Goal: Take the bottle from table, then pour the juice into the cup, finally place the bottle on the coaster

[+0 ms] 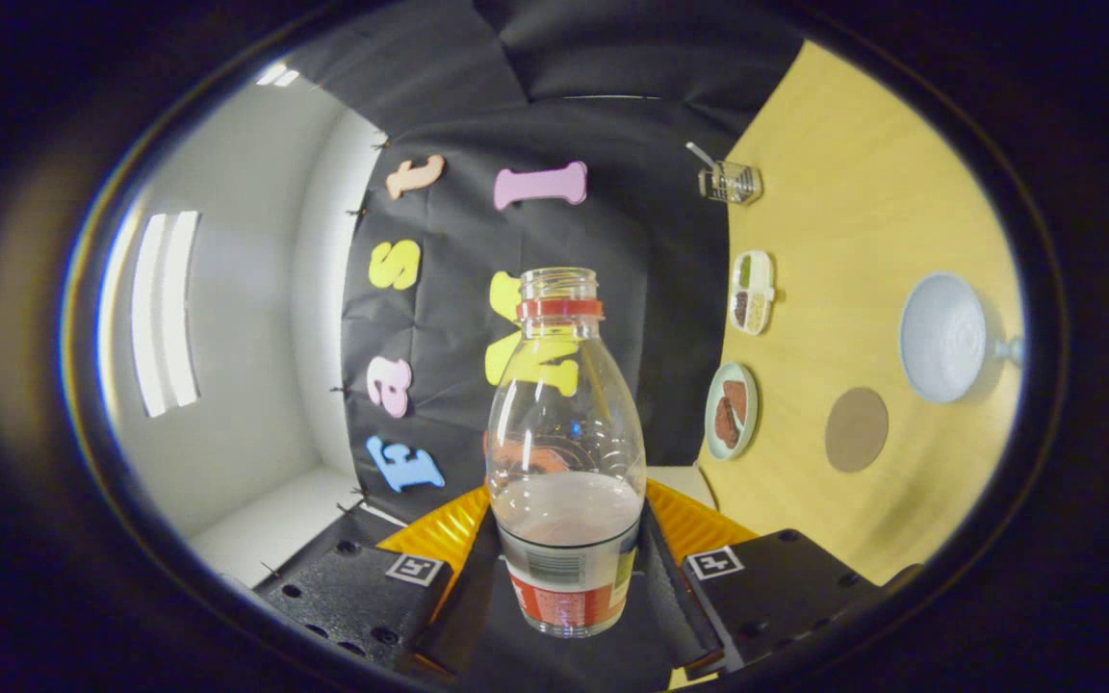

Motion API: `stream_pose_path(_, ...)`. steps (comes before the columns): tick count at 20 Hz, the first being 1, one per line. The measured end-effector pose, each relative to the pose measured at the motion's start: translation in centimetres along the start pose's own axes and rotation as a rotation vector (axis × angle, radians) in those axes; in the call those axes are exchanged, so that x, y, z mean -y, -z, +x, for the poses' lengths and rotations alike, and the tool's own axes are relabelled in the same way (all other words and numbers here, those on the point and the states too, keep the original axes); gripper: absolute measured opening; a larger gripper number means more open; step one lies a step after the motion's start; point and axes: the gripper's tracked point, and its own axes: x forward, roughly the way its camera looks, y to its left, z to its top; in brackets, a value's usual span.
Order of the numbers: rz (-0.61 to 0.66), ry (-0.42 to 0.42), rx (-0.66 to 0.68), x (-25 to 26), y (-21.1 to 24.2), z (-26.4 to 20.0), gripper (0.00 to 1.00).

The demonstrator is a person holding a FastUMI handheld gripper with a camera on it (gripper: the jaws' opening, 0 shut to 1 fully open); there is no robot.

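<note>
Bottle (566, 452) is clamped between the 2 fingers (569, 577), both pressing on its lower part around the label, so the grip looks solid. It's uncapped, red ring on the neck, with a little pinkish juice pooled low down near the fingers. The whole view is rolled sideways, with the wooden worktop (863, 221) running up one side, so my guess is we're mid-tilt toward the pour.

Tips for doing this bit well: the cup (944, 337) sits well beyond the fingers and off to the side of the mouth, so bring the neck over the cup's rim before tipping further, otherwise the juice hits the worktop. Tip slowly, there isn't much liquid and it'll rush out at once. Keep the squeeze steady, thin plastic probably flexes.

The round brown coaster (856, 429) lies just beside the cup, nearer the fingers, handy for the set-down later. The snack plate (732, 411) sits close to it, so mind that.
</note>
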Motion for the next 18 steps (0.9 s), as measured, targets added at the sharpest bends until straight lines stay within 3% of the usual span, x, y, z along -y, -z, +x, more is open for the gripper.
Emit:
stream_pose_path(10,-0.766,0.067,-0.008,-1.3,-0.8,-1.0,0.77)
stream_pose_path(18,-1.121,0.119,0.063,0.1,-1.2,1.2,0.78)
